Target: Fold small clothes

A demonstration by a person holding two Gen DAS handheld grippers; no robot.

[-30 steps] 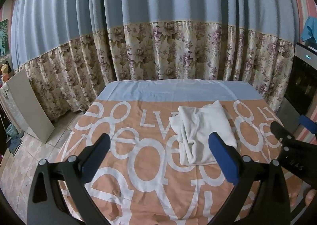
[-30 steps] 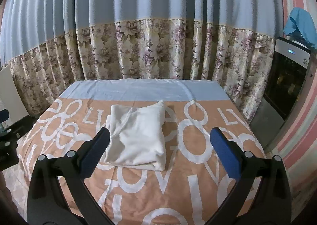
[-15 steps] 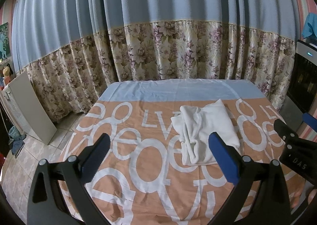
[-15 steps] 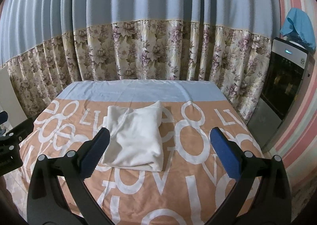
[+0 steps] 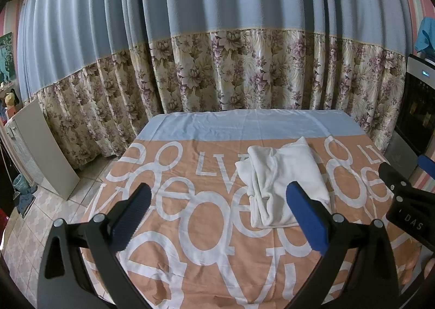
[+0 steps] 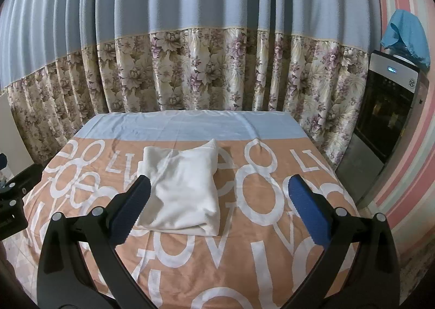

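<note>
The small white knitted garment (image 6: 185, 192) is lying folded into a compact, roughly rectangular bundle on the orange cloth with big white letters (image 6: 244, 262) that is covering the table, towards the middle of the surface and a little nearer the pale blue band at the far edge than to you. Its top panel is looking smooth; along the left side, though, the layers are bunching into loose rolls, which the left wrist view (image 5: 282, 186) is showing most clearly.

You are holding your left gripper (image 5: 220, 216) above the near part of the cloth with its jaws spread wide and nothing between them; the bundle is sitting beyond its right finger, apart from it. Your right gripper (image 6: 217, 208) is likewise gaping wide and gripping nothing, hovering with the bundle showing past its left finger, not touching it as far as the pictures tell.

To my eye the folding of this piece is looking essentially finished, and you are standing at the point of either tidying it or leaving it. If you are tidying, the next move is calling for a light pinch on the bunched left edge, drawing it flat without dragging the whole bundle across the cloth.

Behind the table the blue curtain with a floral lower border (image 6: 190, 37) is hanging, and a dark-fronted appliance (image 6: 386, 108) is standing to the right.
</note>
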